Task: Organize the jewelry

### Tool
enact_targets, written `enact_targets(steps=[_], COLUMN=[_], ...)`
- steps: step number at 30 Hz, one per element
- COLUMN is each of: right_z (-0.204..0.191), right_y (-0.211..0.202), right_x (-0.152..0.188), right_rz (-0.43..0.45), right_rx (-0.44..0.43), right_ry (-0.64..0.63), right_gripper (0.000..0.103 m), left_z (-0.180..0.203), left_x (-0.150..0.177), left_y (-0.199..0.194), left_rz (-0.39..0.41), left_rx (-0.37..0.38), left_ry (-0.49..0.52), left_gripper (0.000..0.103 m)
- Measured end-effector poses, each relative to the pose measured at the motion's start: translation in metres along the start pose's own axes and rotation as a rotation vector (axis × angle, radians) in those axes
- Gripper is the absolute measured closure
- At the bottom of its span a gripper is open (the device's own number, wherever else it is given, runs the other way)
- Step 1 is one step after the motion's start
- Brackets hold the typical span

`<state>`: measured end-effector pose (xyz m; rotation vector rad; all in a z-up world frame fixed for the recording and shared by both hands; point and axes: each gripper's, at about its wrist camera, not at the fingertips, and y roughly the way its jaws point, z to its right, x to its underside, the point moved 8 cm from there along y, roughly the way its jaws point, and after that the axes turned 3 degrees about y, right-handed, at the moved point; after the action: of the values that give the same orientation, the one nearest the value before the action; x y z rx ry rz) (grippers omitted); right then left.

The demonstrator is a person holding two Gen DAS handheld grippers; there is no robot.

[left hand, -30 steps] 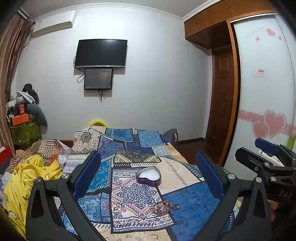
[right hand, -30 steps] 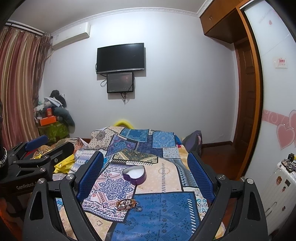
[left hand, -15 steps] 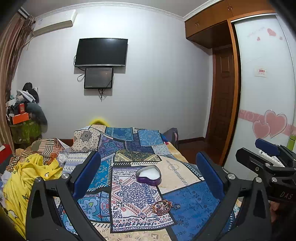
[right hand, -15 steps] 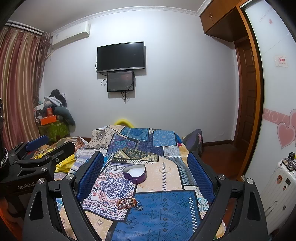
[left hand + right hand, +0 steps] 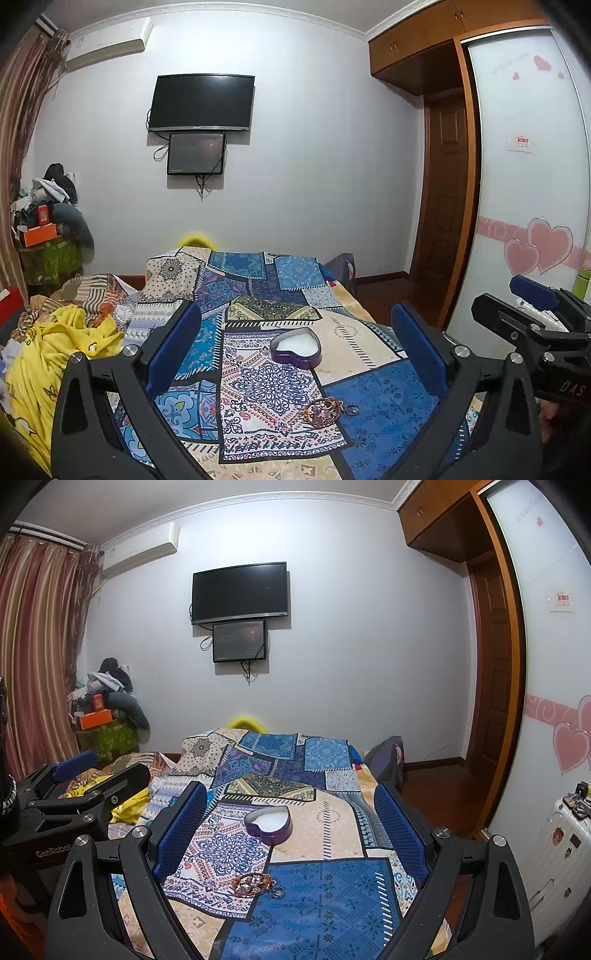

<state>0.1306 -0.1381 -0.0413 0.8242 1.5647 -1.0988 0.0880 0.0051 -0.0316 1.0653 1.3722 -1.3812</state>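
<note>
A heart-shaped purple tin [image 5: 295, 352] with a white lining is seen lying open on the patchwork bedspread [image 5: 384, 406]. A tangle of beaded bracelets [image 5: 322, 407] is laid nearer the cameras, well apart from the tin. The left gripper [image 5: 295, 350] and the right gripper [image 5: 291, 830] are both held above the bed, spread wide, with nothing grasped.

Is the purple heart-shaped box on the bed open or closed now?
Open. The heart-shaped box has no lid on it; its white inside shows from above in both views. No jewelry is visible inside.
</note>
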Motion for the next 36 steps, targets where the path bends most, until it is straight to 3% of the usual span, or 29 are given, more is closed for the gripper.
enact_targets(steps=[15, 23, 26, 31, 33, 36], right_z=[0.003, 0.012, 0.022, 0.031, 0.031, 0.033], right_y=[0.008, 0.028, 0.045, 0.066, 0.071, 0.082], right_x=[0.008, 0.022, 0.038, 0.063, 0.071, 0.084], right_rz=[-0.022, -0.079, -0.133, -0.223, -0.259, -0.324], right_rx=[0.002, 0.027, 0.047, 0.062, 0.054, 0.018], right_ry=[-0.002, 0.000, 0.000, 0.001, -0.003, 0.005], right_gripper=[0.013, 0.013, 0.013, 0.013, 0.018, 0.033], left_z=[0.000, -0.010, -0.018, -0.028, -0.029, -0.030], left_x=[0.003, 0.018, 0.030, 0.062, 0.076, 0.104], left_y=[0.010, 0.039, 0.054, 0.085, 0.096, 0.114], left_rz=[-0.024, -0.099, -0.143, -0.263, -0.316, -0.412], left_rx=[0.006, 0.005, -0.021, -0.011, 0.000, 0.032], left_ry=[-0.006, -0.023, -0.024, -0.025, -0.023, -0.039], left_gripper=[0.000, 0.000, 0.002, 0.015, 0.020, 0.027])
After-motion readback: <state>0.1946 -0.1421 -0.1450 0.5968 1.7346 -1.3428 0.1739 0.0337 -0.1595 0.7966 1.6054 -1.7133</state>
